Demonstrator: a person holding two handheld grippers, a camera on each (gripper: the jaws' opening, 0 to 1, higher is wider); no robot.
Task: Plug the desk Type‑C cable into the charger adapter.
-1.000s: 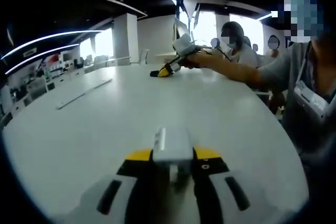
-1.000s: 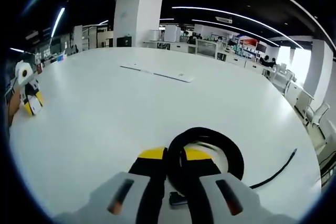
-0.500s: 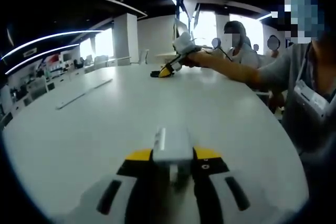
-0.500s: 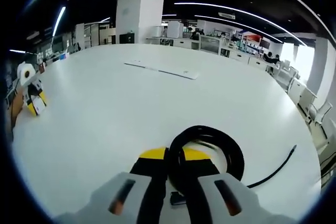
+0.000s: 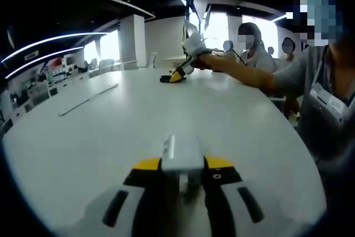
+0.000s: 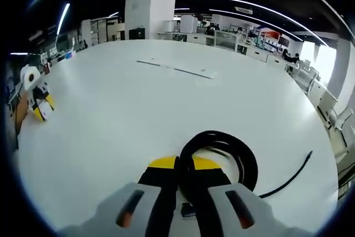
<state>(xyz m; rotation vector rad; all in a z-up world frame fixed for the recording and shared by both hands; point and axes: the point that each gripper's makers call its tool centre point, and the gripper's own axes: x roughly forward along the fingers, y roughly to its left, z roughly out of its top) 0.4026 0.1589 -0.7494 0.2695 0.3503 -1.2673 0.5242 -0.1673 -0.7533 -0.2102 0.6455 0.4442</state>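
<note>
In the left gripper view, a small white box-shaped charger adapter is held between the yellow-and-black jaws of the left gripper, which are closed against its two sides. The adapter is seen just above the broad white tabletop, one short end pointing away from the camera. Far across the table, the right gripper is seen, yellow and black at its tips, gripped by a person's hand whose arm reaches in from the right. A black loop of cable can be made out at those distant tips, though too small for detail. A long thin white strip is seen lying flat on the table to the left. A person in a grey top is seated at the right edge.

In the right gripper view, a black coiled Type-C cable is pinched between the right gripper's jaws, which are closed on the near side of the coil. The rest of the coil is laid on the white table, and a loose black tail runs off to the right. A dark connector end is glimpsed low between the jaws. The left gripper is seen well apart at the far left edge of the table. A flat white strip is seen lying farther back.
</note>
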